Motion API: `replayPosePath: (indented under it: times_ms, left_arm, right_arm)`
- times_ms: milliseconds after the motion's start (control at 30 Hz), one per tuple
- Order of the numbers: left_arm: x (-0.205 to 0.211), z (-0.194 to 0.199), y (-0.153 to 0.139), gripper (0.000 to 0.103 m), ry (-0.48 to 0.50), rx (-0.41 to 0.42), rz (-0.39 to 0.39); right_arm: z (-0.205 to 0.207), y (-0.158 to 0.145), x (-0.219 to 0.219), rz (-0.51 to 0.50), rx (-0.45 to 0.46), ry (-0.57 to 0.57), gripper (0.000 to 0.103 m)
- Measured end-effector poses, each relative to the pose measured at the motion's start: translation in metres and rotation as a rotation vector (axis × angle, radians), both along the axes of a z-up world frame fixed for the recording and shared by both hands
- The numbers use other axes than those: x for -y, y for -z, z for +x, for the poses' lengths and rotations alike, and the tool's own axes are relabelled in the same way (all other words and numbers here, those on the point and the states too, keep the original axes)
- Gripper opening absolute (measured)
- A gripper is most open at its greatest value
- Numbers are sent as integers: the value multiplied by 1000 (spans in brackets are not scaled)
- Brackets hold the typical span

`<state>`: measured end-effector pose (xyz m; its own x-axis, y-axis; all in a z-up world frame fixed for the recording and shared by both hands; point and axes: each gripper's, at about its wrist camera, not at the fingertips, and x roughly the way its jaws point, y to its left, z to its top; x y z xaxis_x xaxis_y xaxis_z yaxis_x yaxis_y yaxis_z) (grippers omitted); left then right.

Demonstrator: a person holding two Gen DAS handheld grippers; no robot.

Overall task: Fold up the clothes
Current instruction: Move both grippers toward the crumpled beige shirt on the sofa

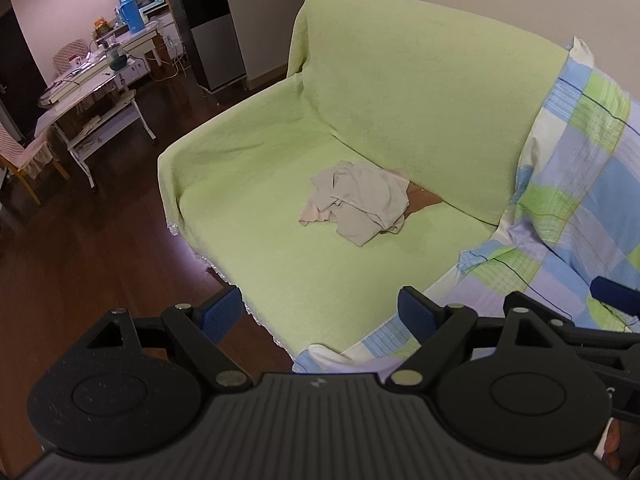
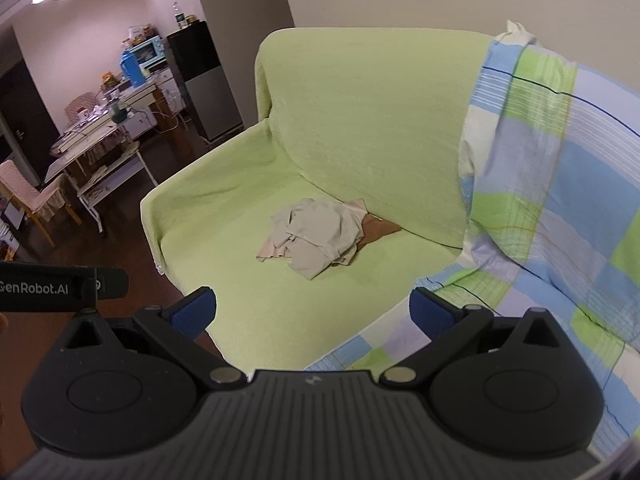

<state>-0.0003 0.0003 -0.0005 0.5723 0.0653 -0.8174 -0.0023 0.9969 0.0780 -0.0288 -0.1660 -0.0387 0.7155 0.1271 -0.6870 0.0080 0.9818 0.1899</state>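
Observation:
A crumpled beige garment [image 1: 358, 202] [image 2: 316, 236] lies in a heap on the seat of a sofa covered with a green throw [image 1: 280, 256] [image 2: 256, 280]. A brown piece of cloth [image 1: 422, 200] [image 2: 378, 229] pokes out from under its far side. My left gripper [image 1: 320, 316] hangs open well short of the heap, above the sofa's front edge, with nothing between its blue pads. My right gripper [image 2: 314, 312] is open too, just as far back and empty. The left gripper's body [image 2: 60, 286] shows at the left edge of the right wrist view.
A blue, green and white checked sheet [image 1: 576, 184] [image 2: 552, 184] drapes the sofa's right part, down to the front. Dark wooden floor [image 1: 80, 248] lies left of the sofa. Beyond it stand a white table [image 1: 88, 92], chairs and a dark cabinet [image 1: 212, 28].

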Motion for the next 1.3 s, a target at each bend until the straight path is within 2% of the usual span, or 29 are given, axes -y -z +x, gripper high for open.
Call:
replayPosePath:
  times_ms: [133,267,333,533,633,867,1067,1200,1300]
  left_arm:
    - [5,-2,3,87,-11,-16,-24]
    - [19,7,9,87,-29,-41,-36]
    - [5,19,20,87,-44,-56,-59]
    - [28,48,51,87,-66,-113,-40]
    - [41,63,66,87,-77,-142,-29]
    - [31,110,93,87,-33,-109,-87]
    - [2,169,157,87,3,-231,-191]
    - [-15,208,211,86,41,-346,-236]
    - [-22,236,247,86,51,-388,-228]
  right_arm:
    - [10,10,-14,-58,-12,-32,102]
    - [39,13,11,11,-39,-58,102]
    - [41,15,21,14,-13,-68,102]
    - [59,30,23,-2,-1,-50,102]
    - [76,39,25,9,-31,-28,102]
    - [111,56,27,2,-37,4,102]
    - [149,83,15,3,-38,69,102]
    - [185,121,2,-9,-141,73,102]
    - [207,157,-11,-1,-201,83,102]
